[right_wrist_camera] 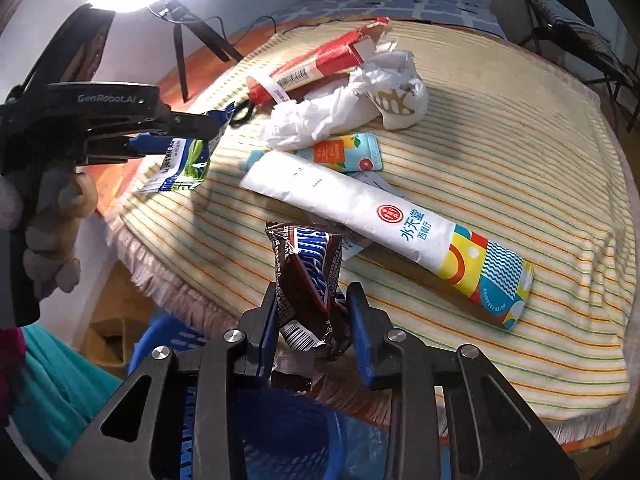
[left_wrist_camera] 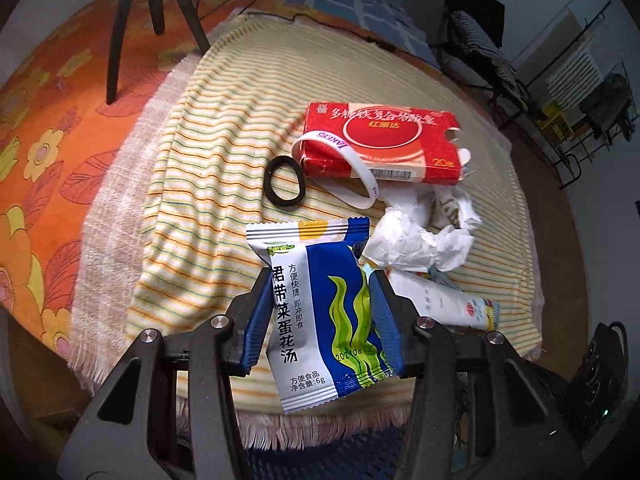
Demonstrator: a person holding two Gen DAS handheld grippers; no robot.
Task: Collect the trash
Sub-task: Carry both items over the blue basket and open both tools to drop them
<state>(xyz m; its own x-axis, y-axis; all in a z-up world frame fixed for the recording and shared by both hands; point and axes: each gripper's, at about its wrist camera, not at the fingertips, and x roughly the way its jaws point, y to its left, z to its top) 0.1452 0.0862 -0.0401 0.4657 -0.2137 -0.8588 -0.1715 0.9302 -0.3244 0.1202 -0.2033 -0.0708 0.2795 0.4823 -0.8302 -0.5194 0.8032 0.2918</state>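
While our left gripper [left_wrist_camera: 320,304] pinches the soup packet [left_wrist_camera: 316,312] and our right gripper [right_wrist_camera: 314,312] pinches the Snickers wrapper [right_wrist_camera: 310,276] above the blue bin [right_wrist_camera: 280,432], we judge either slick film could slip and miss.

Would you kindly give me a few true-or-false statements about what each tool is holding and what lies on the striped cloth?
1. The left tool grips a blue soup packet. True.
2. The right tool is empty. False: it grips a brown candy wrapper.
3. A white wristband loops around the red box. True.
4. The black hair tie lies on the red box. False: it lies on the striped cloth beside it.
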